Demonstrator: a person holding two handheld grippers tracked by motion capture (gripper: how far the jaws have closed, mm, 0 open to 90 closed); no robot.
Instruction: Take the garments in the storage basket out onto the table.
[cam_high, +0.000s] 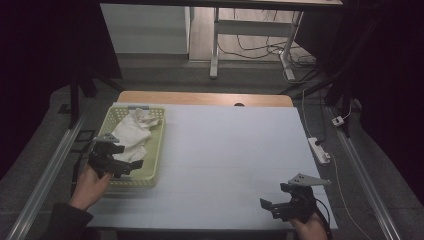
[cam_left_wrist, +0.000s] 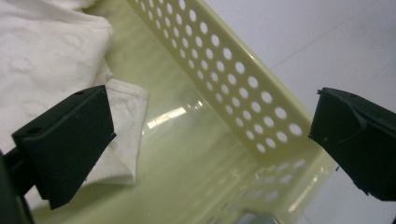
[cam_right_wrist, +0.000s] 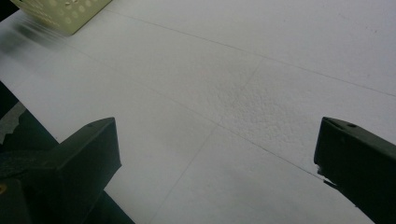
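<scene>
A pale yellow perforated basket (cam_high: 156, 145) stands at the table's left side with a crumpled white cloth (cam_high: 131, 134) inside it. My left gripper (cam_high: 124, 159) hovers over the basket's near end, open, with nothing between its jaws. In the left gripper view the cloth (cam_left_wrist: 56, 51) lies to the left on the basket floor, beside the holed wall (cam_left_wrist: 233, 88). My right gripper (cam_high: 270, 206) is at the table's near right corner, open and empty, low over the white table surface (cam_right_wrist: 243, 93).
A corner of the basket (cam_right_wrist: 70, 16) shows at the top left of the right gripper view. The white table top (cam_high: 230, 160) stretches between the two grippers. Beyond the table are desk legs and floor cables (cam_high: 260, 47); a power strip (cam_high: 320, 150) lies off the right edge.
</scene>
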